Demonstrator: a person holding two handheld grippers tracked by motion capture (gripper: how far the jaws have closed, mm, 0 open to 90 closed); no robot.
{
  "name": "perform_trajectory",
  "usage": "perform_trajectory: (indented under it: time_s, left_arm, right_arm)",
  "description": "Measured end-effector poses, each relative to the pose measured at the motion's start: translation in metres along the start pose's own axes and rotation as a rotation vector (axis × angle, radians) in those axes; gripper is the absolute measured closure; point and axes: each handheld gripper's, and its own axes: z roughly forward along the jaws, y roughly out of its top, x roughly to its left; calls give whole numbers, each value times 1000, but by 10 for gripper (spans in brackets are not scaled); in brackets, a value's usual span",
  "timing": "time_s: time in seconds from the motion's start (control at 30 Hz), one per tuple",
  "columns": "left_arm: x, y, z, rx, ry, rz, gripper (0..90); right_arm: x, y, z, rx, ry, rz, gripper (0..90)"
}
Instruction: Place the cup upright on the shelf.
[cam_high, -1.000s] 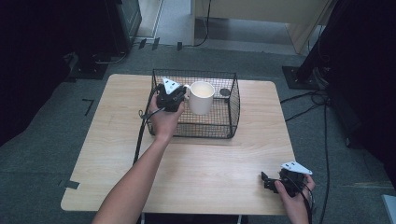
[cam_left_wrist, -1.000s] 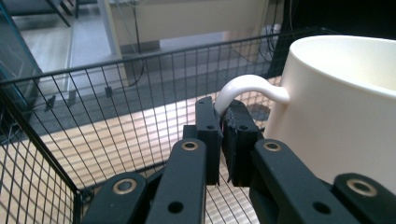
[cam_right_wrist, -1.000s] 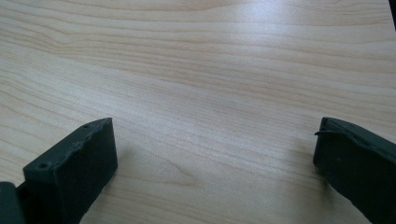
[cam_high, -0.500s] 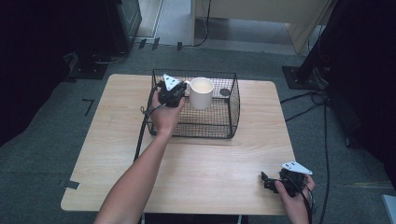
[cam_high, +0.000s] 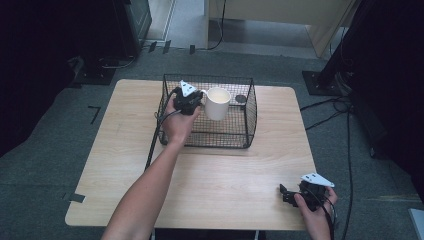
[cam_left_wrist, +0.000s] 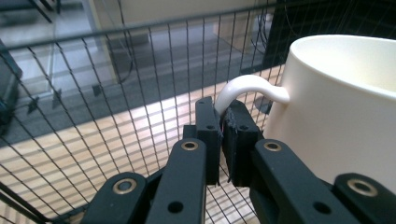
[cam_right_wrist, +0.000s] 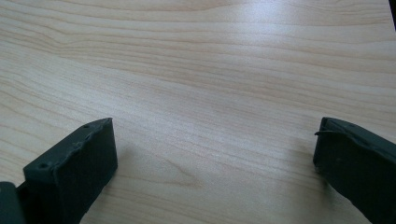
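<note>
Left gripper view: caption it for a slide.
Left gripper shut on the handle of a white mug inside a black wire basket.

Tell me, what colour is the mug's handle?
White, like the mug; the handle shows best in the left gripper view.

Upright white mug (cam_high: 218, 103) inside wire basket (cam_high: 245, 135)

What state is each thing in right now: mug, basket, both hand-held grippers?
Mug: upright, held by its handle inside the basket; whether it touches the floor cannot be told.
Basket: upright on the table, open at the top.
Left hand-held gripper: shut on the mug's handle.
Right hand-held gripper: open, nothing between its jaws, low over the table.
</note>
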Motion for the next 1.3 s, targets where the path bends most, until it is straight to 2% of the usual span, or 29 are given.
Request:
perform_trajectory:
  time_s: [0.17, 0.37, 0.53, 0.77, 1.0, 1.1, 1.2, 1.3]
  left_arm:
    - [-1, -5, 7, 44, -1, 22, 868]
    - [-1, -8, 14, 109, 1, 28, 866]
    - [-3, -11, 18, 142, -5, 66, 859]
    - [-4, -11, 18, 228, 49, 109, 863]
    - [-2, -11, 18, 266, 56, 130, 854]
    - [-1, -13, 19, 289, 63, 149, 817]
    - [-1, -13, 18, 289, 62, 152, 804]
    - [-1, -14, 19, 293, 88, 176, 704]
  right_arm:
    - [0, 0, 0, 0, 0, 0, 0]
    - [0, 0, 0, 0, 0, 0, 0]
    - [0, 0, 0, 0, 0, 0, 0]
    - [0, 0, 0, 0, 0, 0, 0]
    - [0, 0, 0, 0, 0, 0, 0]
    - [0, 0, 0, 0, 0, 1, 0]
    - [0, 0, 0, 0, -1, 1, 0]
    - [0, 0, 0, 1, 1, -1, 0]
